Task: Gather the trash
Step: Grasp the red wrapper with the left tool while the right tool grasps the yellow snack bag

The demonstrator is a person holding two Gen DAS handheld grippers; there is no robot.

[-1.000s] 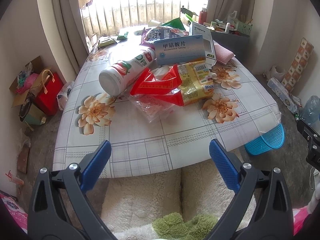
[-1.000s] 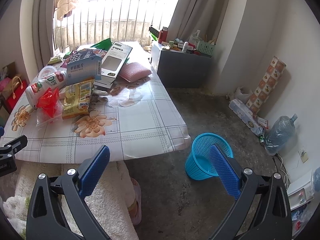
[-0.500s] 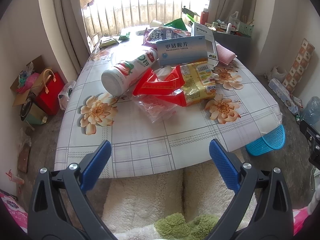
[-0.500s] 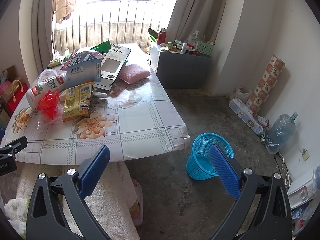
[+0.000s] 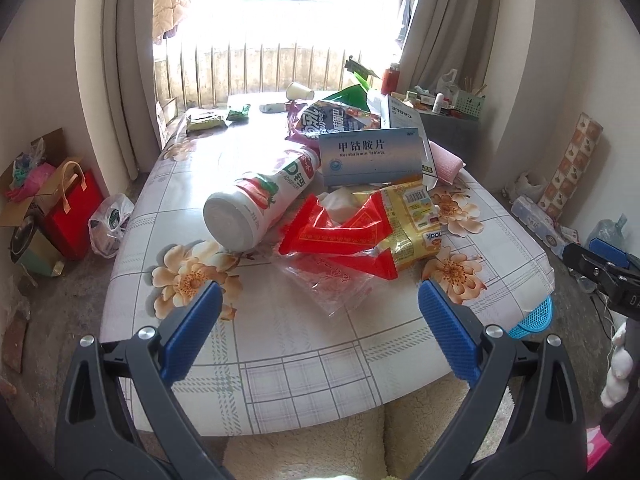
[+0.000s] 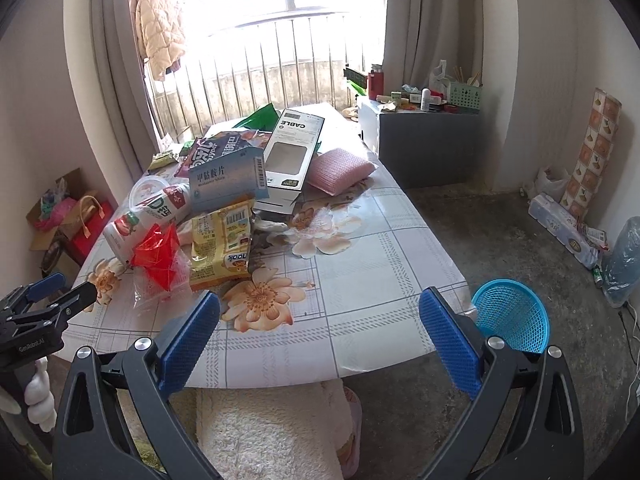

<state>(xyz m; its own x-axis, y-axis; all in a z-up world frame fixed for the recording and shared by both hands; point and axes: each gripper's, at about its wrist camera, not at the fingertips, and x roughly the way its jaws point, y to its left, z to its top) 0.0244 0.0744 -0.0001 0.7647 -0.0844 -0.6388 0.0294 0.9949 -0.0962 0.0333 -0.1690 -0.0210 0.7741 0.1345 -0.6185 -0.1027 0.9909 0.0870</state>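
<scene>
A heap of trash lies on the flowered table (image 5: 304, 344): a white bottle on its side (image 5: 256, 204), red wrappers (image 5: 344, 236), a yellow snack bag (image 5: 412, 220), a blue tablet box (image 5: 372, 156) and a clear plastic bag (image 5: 332, 284). My left gripper (image 5: 320, 324) hovers open over the table's near edge, just short of the heap. The right gripper (image 6: 318, 330) is open above the table's near right corner (image 6: 400, 320). A blue mesh basket (image 6: 512, 320) stands on the floor right of the table.
A white cable box (image 6: 292, 152), a pink sponge (image 6: 340, 166) and a purple snack bag (image 5: 332, 118) lie further back. A grey cabinet (image 6: 424, 148) stands by the window. Bags and boxes (image 5: 60, 204) sit on the floor left; a fluffy rug (image 6: 264, 432) lies below.
Both grippers have moved forward and tilted up, so the table and heap appear closer. The jaws of both stay open.
</scene>
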